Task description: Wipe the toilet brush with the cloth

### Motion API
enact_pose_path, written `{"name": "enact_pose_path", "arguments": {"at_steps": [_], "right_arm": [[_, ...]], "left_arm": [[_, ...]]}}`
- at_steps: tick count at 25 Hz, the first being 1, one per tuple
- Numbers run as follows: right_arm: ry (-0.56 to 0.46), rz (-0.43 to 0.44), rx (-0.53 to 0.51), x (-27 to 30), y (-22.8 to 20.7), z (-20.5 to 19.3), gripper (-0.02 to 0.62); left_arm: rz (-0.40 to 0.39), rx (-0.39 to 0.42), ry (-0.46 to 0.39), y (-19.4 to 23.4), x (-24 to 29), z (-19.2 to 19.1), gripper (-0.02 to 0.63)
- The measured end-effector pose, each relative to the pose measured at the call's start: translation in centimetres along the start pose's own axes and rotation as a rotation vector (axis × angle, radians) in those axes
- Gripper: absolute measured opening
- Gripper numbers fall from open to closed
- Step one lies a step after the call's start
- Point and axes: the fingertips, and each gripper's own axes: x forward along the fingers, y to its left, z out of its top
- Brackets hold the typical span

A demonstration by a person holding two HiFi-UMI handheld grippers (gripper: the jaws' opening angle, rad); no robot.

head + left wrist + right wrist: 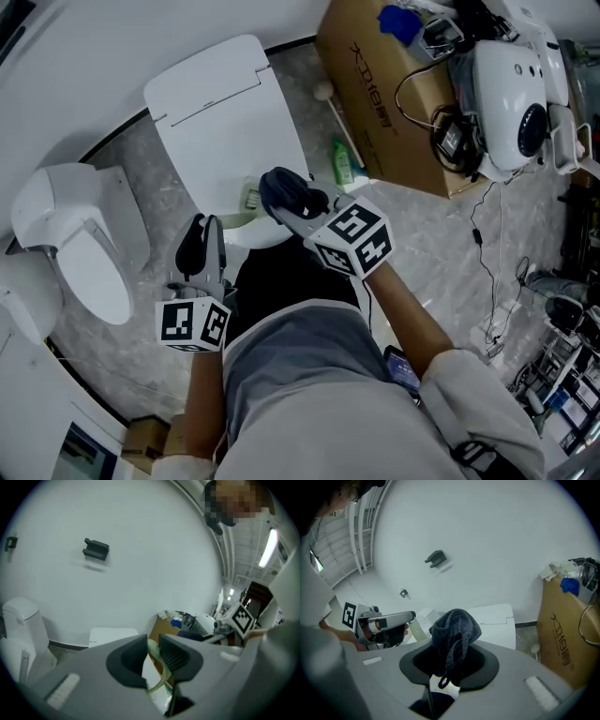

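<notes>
- Toilet brush (160, 679): only a pale green stretch shows; the rest lies behind the closed jaws of the left tool (151, 644). Brush head not seen in any view.
- Right tool (452, 663): jaw tips buried under the gripped dark cloth (454, 627).
- Cardboard box (562, 634): cut off by the right edge.

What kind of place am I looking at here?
Likely a test bathroom in a lab or workshop: a closed toilet and a second toilet, plus a cardboard box stuffed with gear.

Workshop-like test space, closed toilet (225, 122) beside second toilet (80, 244), cardboard box (384, 84), loose cables (501, 262)
</notes>
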Motion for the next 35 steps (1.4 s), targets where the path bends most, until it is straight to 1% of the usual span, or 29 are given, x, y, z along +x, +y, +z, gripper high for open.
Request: {"name": "enact_pose_path", "arguments": {"at_steps": [3, 6, 12, 17, 19, 22, 26, 31, 35], "right_arm": [[0.02, 0.038, 0.007, 2.2, -1.2, -0.4, 0.101], [0.049, 0.091, -0.016, 4.0, -2.1, -0.7, 0.1], [0.139, 0.227, -0.153, 6.6, -0.9, -2.6, 0.098], [0.199, 0.34, -0.136, 8.7, -1.1, -4.2, 0.1], [0.233, 0.37, -0.127, 9.7, -1.3, -5.1, 0.1], [0.271, 0.394, -0.136, 11.3, -1.7, -6.0, 0.101], [0.335, 0.423, -0.184, 13.1, -1.6, -7.4, 0.101], [0.399, 0.429, -0.254, 15.5, -1.9, -8.8, 0.101], [0.432, 0.437, -0.27, 16.9, -2.0, -9.6, 0.101]], "left_arm": [[0.007, -0.001, -0.006, 0.4, 0.8, 0.1, 0.0], [0.019, 0.003, -0.013, 0.0, 1.5, 0.2, 0.0], [0.024, -0.019, -0.009, -0.1, 1.2, -0.2, 0.0], [0.016, -0.031, -0.02, 0.0, 1.5, -0.4, 0.0], [0.02, -0.046, -0.026, 0.2, 1.6, -0.7, 0.0], [0.02, -0.06, -0.033, 0.4, 1.6, -0.9, 0.0], [0.02, -0.066, -0.036, 0.4, 1.4, -1.0, 0.0], [0.018, -0.069, -0.044, 0.2, 1.5, -0.8, 0.0], [0.017, -0.067, -0.043, 0.0, 1.6, -0.8, 0.0]]}}
